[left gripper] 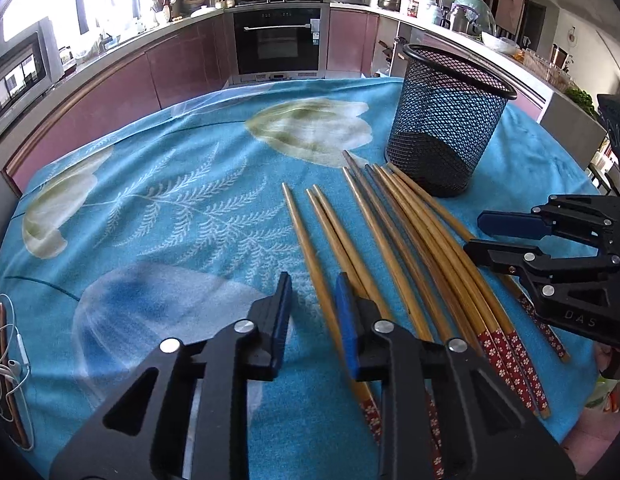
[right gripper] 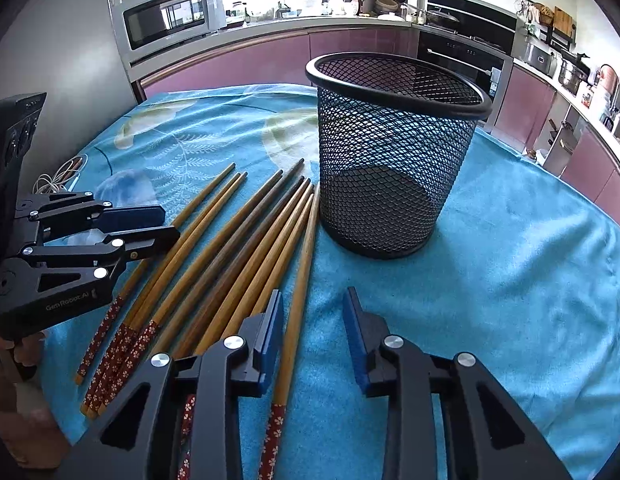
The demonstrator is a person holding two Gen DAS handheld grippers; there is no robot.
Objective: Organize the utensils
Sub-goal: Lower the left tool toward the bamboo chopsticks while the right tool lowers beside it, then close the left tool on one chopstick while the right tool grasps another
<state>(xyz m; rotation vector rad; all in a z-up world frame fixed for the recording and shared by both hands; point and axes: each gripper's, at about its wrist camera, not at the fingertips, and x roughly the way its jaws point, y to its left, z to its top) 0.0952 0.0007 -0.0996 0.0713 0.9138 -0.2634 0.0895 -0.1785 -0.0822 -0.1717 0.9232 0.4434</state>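
While nothing is gripped | left gripper (left gripper: 311, 308) and right gripper (right gripper: 313, 320) are held narrowed, empty | chopsticks (left gripper: 393, 240) below should be pinched mid-shaft | mesh cup (right gripper: 393, 152) ahead.

Your left wrist camera rides just behind the left gripper (left gripper: 313, 300), looking steeply down and forward across the blue cloth (left gripper: 170, 200) toward the oven (left gripper: 278, 40). Your right wrist camera sits likewise behind the right gripper (right gripper: 313, 320), close to the mesh basket (right gripper: 389, 152). Both views share the chopsticks (left gripper: 409, 232), the basket, and each other's gripper at the frame edge.
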